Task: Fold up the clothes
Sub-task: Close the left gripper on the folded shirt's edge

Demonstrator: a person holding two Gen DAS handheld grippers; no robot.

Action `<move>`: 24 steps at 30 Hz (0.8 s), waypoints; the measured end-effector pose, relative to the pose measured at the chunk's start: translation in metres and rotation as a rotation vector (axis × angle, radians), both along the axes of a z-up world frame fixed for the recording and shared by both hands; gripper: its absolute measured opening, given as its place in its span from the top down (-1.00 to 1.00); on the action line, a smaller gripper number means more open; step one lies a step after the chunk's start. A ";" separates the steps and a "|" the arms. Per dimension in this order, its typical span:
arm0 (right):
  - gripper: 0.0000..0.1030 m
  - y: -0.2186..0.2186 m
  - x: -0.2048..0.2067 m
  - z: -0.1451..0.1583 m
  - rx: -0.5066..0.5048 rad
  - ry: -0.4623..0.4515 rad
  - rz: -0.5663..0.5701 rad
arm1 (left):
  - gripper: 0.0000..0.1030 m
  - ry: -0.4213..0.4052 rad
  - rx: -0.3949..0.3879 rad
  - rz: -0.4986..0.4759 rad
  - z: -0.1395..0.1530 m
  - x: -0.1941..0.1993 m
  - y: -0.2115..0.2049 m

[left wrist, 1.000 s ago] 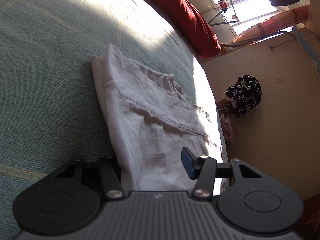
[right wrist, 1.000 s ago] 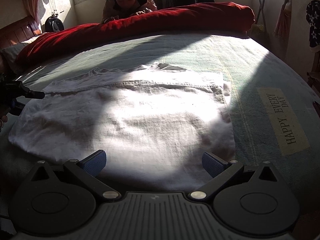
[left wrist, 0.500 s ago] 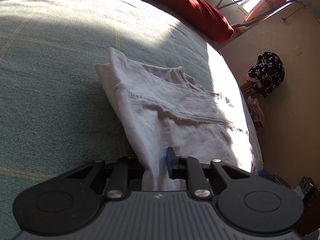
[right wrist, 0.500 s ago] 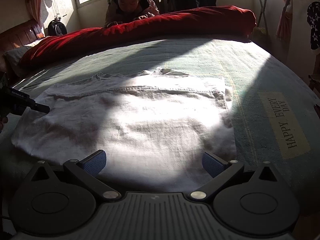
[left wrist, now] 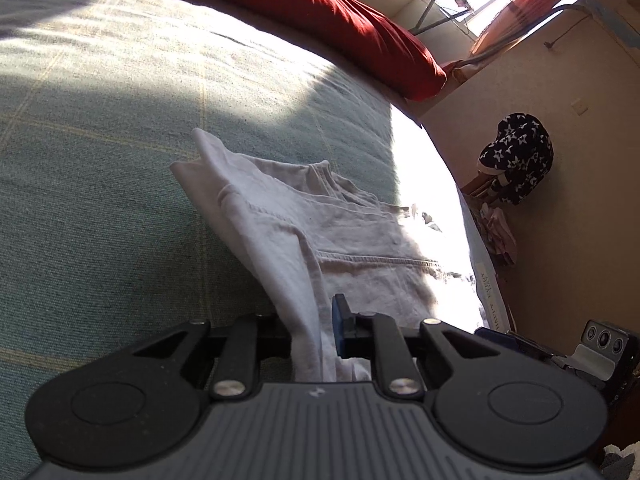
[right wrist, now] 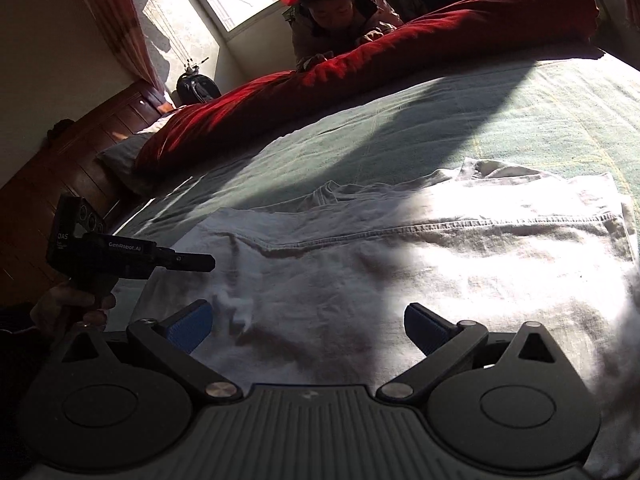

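Note:
A white garment point(right wrist: 420, 264) with stitched seams lies spread on the green bedspread point(right wrist: 460, 120), half in sun and half in shadow. My left gripper point(left wrist: 316, 332) is shut on the garment's point(left wrist: 304, 240) near edge; the cloth rises taut into the jaws and hides the left finger, while the blue pad point(left wrist: 340, 326) of the right finger shows. In the right wrist view, that left gripper point(right wrist: 188, 262) sits at the garment's left side, held by a hand point(right wrist: 68, 308). My right gripper point(right wrist: 306, 328) stands open low over the garment's near part, nothing between its blue pads.
A rolled red duvet point(right wrist: 380, 60) lies along the bed's far side, with a person point(right wrist: 336, 12) leaning behind it. A wooden headboard point(right wrist: 72, 160) is at the left. The bed's right edge point(left wrist: 468, 216) drops to the floor near a dark star-patterned cloth point(left wrist: 516, 156).
The left gripper has shut on the garment's edge and raised it, pulling the cloth taut. The right gripper stays open while its view has tilted and swung leftward.

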State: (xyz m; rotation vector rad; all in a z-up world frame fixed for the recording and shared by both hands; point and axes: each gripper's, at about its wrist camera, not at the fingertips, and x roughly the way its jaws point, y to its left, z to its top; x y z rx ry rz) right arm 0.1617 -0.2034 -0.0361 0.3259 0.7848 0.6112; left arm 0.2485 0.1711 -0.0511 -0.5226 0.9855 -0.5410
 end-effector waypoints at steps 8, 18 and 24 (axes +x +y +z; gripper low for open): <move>-1.00 0.050 0.017 -0.019 -0.018 0.086 0.030 | 0.70 -0.018 -0.022 -0.006 -0.001 -0.002 0.004; -1.00 0.060 0.074 -0.028 -0.061 0.076 -0.083 | 0.70 -0.034 -0.061 -0.018 -0.011 -0.003 0.012; -1.00 0.062 0.124 -0.030 -0.062 0.063 -0.140 | 0.70 -0.042 -0.069 -0.029 -0.013 -0.004 0.015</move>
